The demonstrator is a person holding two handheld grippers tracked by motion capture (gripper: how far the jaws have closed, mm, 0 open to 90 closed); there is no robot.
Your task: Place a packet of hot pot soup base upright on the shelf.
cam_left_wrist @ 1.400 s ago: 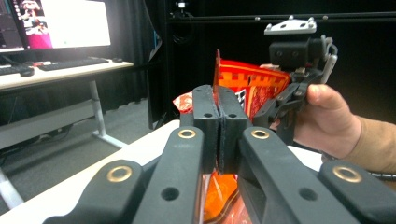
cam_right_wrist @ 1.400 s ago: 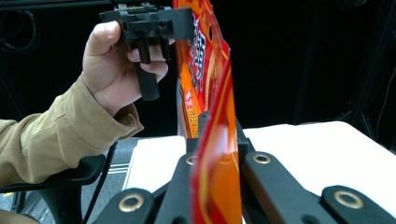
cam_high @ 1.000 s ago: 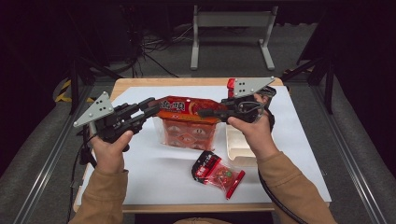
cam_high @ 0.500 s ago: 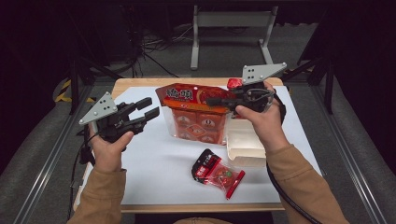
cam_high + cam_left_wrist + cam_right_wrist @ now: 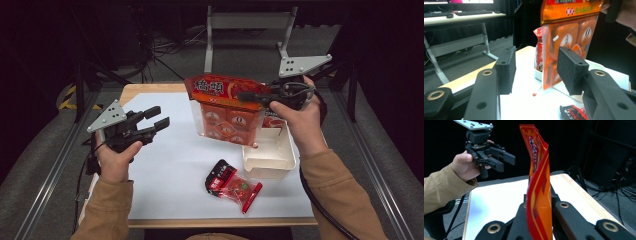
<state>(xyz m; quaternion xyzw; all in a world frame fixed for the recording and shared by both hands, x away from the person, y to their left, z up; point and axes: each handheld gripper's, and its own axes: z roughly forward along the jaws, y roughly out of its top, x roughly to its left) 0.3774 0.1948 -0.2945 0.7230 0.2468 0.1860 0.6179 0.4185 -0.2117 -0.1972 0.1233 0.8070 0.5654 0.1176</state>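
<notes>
dark room, grey floor, metal desk frame

Count of things on and over the table

Two grippers, one large orange snack bag, one small red packet, one white tray, one table.

A white mat covers a wooden table; a white rectangular tray sits toward its right side; a small red-and-black snack packet lies flat just beside the tray's near corner; dark floor with cables behind.
</notes>
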